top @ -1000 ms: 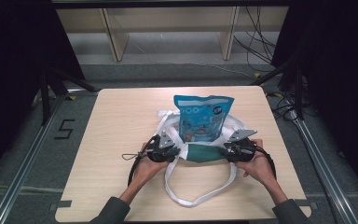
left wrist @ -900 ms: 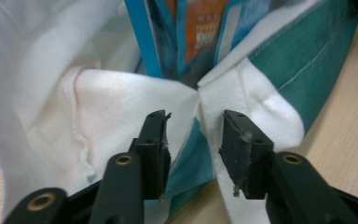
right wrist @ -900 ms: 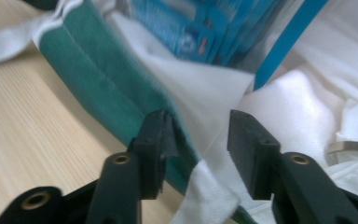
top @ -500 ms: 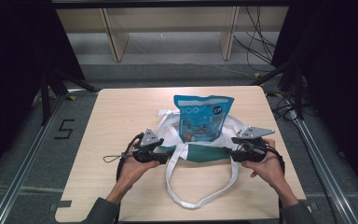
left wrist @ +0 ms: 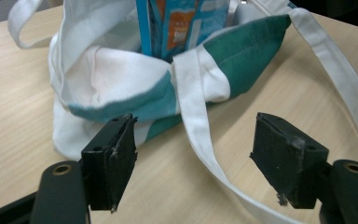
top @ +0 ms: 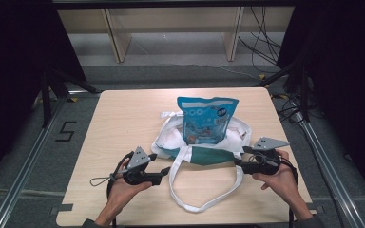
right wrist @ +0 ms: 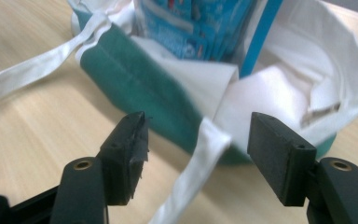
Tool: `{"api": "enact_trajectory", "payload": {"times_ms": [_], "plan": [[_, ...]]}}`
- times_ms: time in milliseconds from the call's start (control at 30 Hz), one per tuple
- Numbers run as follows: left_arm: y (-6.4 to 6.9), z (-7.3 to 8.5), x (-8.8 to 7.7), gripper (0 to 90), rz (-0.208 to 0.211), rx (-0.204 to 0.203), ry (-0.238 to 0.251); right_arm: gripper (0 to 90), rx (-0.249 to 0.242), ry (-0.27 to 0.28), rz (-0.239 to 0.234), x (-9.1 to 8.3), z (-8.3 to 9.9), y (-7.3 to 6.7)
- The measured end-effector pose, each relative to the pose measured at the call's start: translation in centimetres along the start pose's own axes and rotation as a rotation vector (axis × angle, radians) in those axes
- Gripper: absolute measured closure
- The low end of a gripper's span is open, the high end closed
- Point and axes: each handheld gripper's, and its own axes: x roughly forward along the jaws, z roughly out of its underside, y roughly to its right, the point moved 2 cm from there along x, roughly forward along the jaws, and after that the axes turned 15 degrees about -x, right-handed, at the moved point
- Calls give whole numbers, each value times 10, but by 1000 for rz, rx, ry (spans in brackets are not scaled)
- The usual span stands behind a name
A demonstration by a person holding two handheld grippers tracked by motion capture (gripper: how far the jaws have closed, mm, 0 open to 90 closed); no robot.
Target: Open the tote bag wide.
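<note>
Tote bag [top: 204, 145], white and green, sits mid-tabletop [top: 119, 123] with a blue snack packet [top: 204, 118] standing in it. Left hand-held gripper [top: 164, 170] and right hand-held gripper [top: 237, 162] flank it, both jaws wide apart, holding nothing.

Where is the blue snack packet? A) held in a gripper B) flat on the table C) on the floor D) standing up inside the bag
D: the packet stands upright in the open bag, and both grippers are open and empty.
</note>
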Motion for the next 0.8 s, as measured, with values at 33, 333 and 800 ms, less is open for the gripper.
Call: {"api": "enact_trajectory", "payload": {"times_ms": [33, 333, 800], "plan": [[1, 5, 0, 280, -5, -4, -4, 376, -14, 1, -2, -1, 4, 0], [3, 37, -16, 224, -8, -72, 0, 343, 67, -25, 24, -21, 37, -18], [8, 53, -25, 146, -3, -59, -45, 307, 76, -59, 0, -31, 65, -46]]}}
